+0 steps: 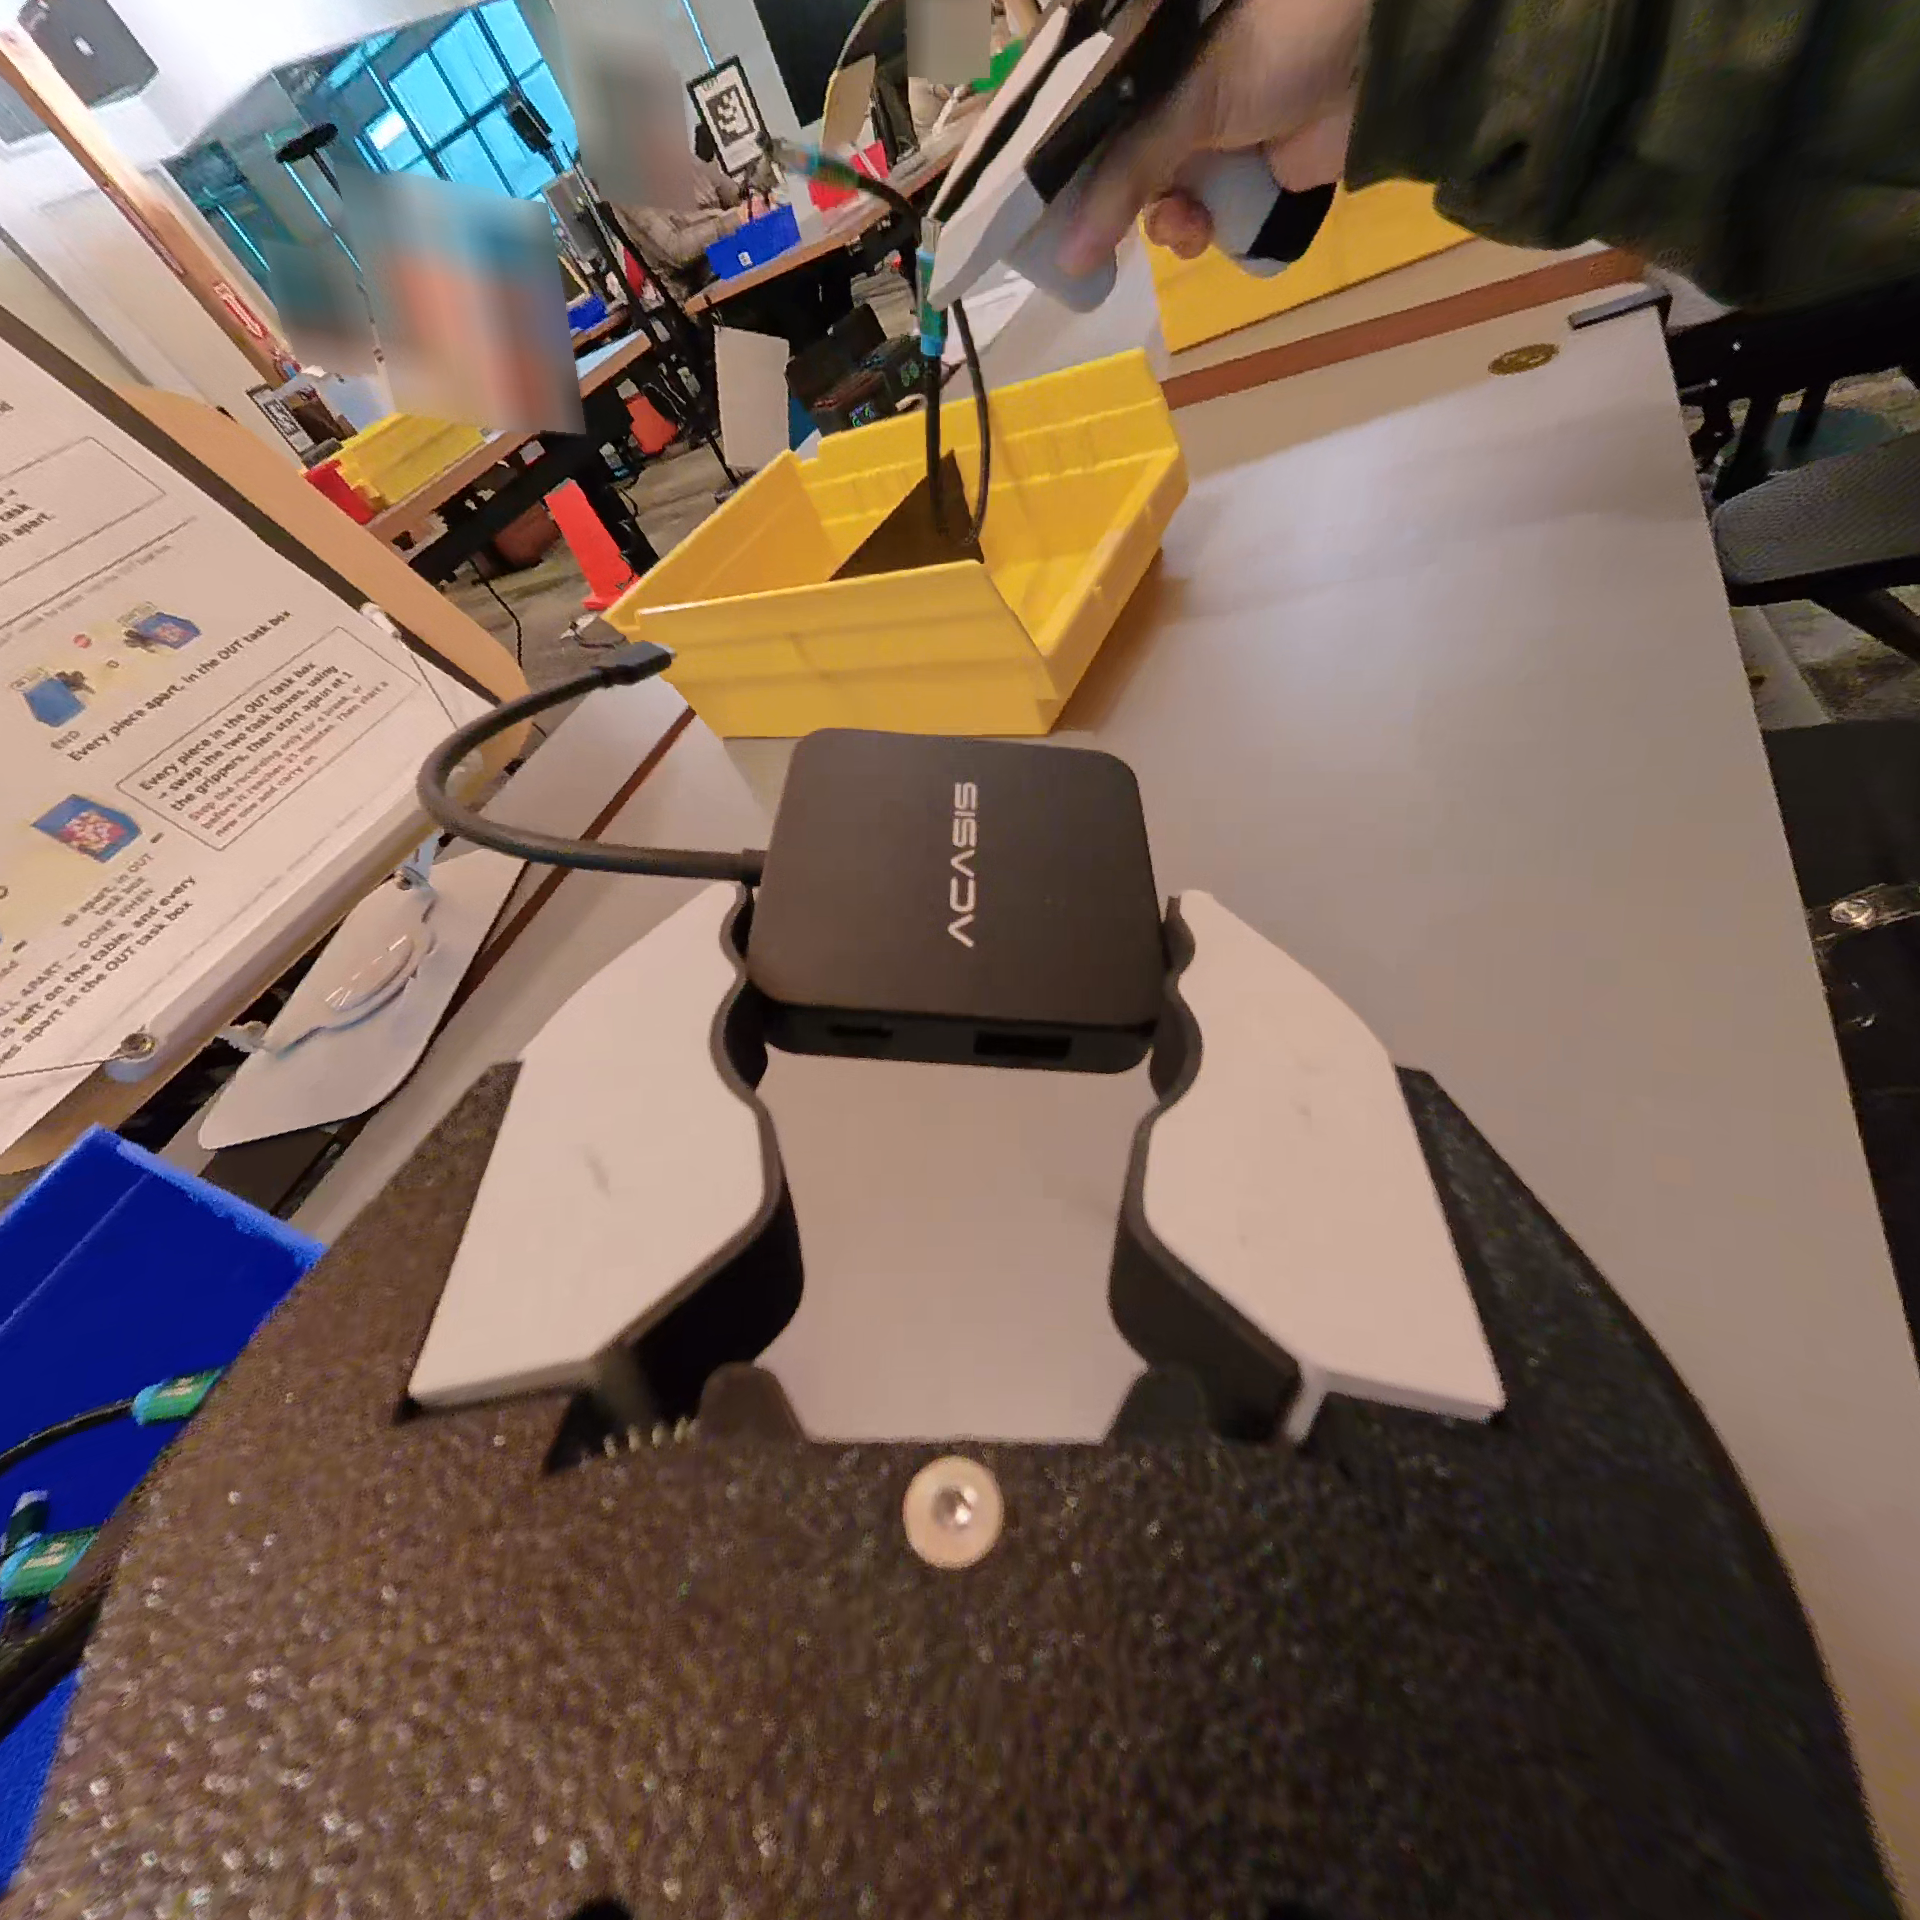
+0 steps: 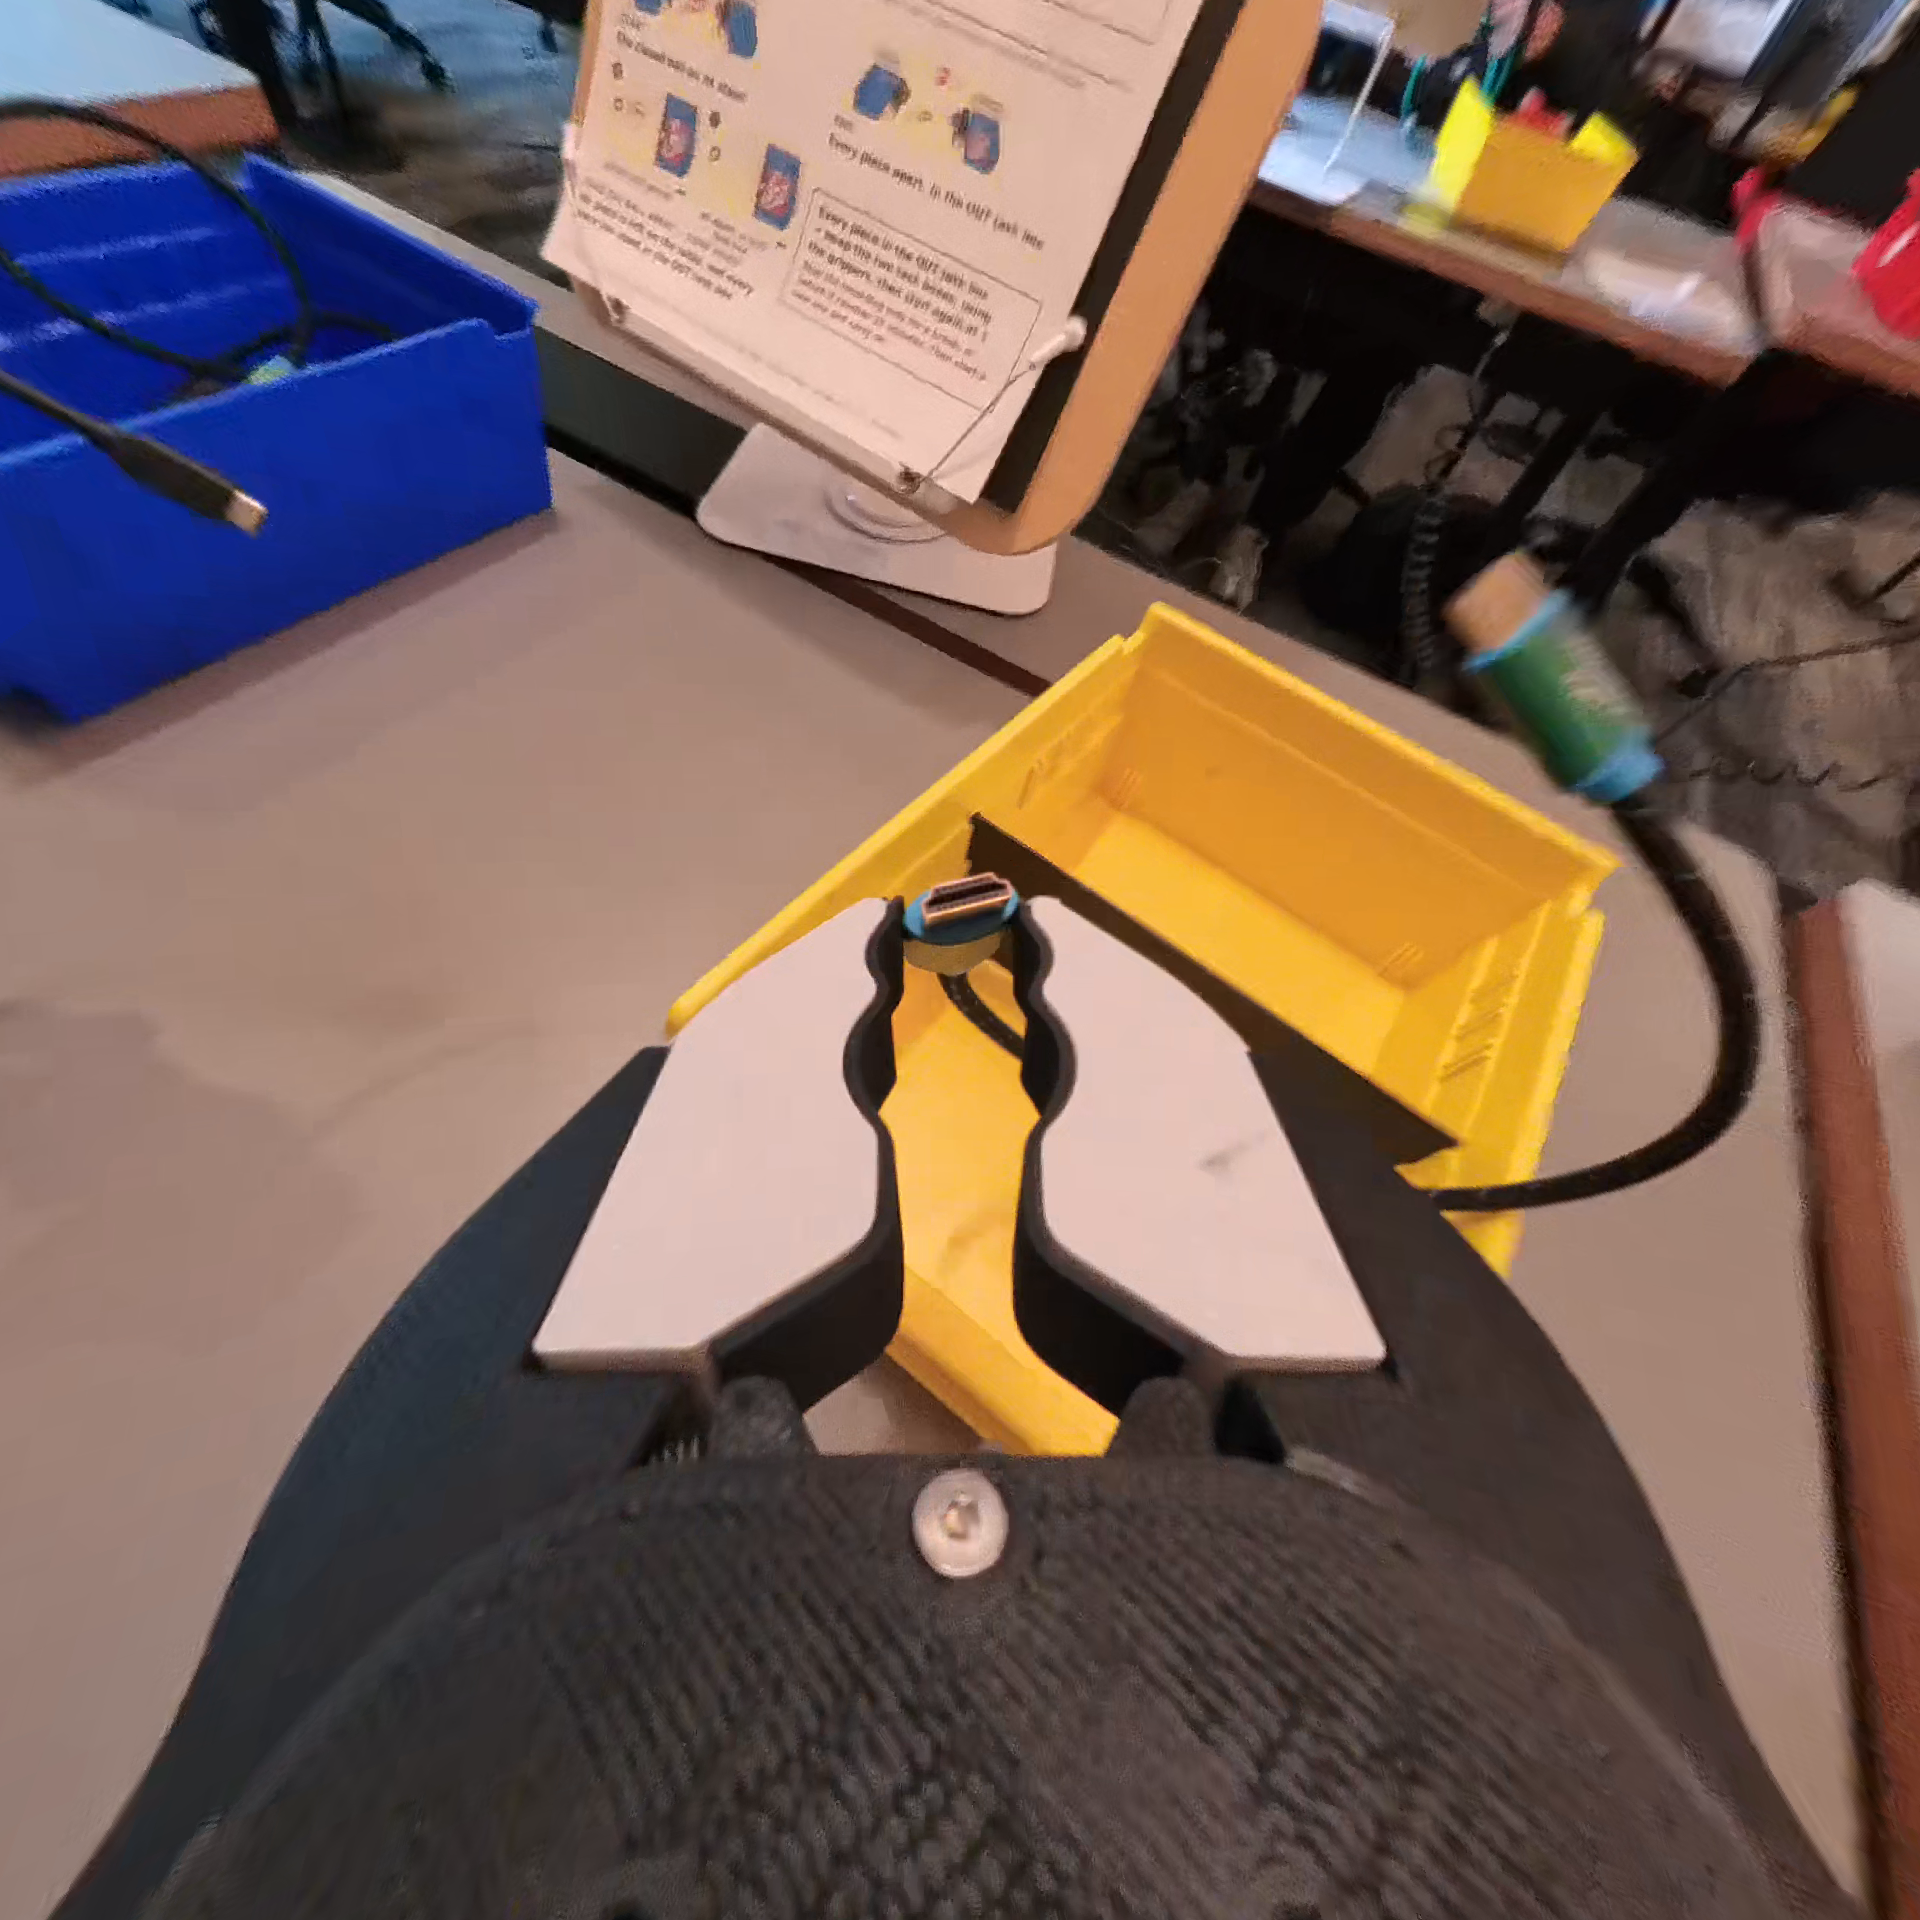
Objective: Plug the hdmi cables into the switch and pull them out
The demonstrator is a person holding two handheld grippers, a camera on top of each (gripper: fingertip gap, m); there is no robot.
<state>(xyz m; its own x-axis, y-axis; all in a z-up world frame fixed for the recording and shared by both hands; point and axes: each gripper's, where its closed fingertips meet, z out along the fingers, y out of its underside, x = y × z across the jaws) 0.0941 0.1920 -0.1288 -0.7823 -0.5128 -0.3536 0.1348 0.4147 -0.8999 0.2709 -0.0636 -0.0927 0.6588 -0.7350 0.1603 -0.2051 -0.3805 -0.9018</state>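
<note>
My left gripper (image 1: 956, 935) is shut on a black switch box (image 1: 956, 883), holding it by its sides above the grey table (image 1: 1403, 831), ports facing me. Its short black lead (image 1: 520, 769) curves off left, and its plug end (image 2: 223, 504) shows in the right wrist view. My right gripper (image 2: 961, 920) is shut on the blue-collared plug of an hdmi cable (image 2: 961, 904), held above the yellow bin (image 2: 1299, 883). The cable's other green plug (image 2: 1553, 681) swings in the air at the right. In the left wrist view, the right gripper (image 1: 940, 296) hangs over the yellow bin (image 1: 883, 634).
A blue bin (image 2: 312, 447) with more cables stands at the left, also in the left wrist view (image 1: 94, 1278). An instruction sheet on a stand (image 2: 883, 239) stands behind it. The table's right edge (image 2: 1849, 1247) is close. Other tables with bins stand beyond.
</note>
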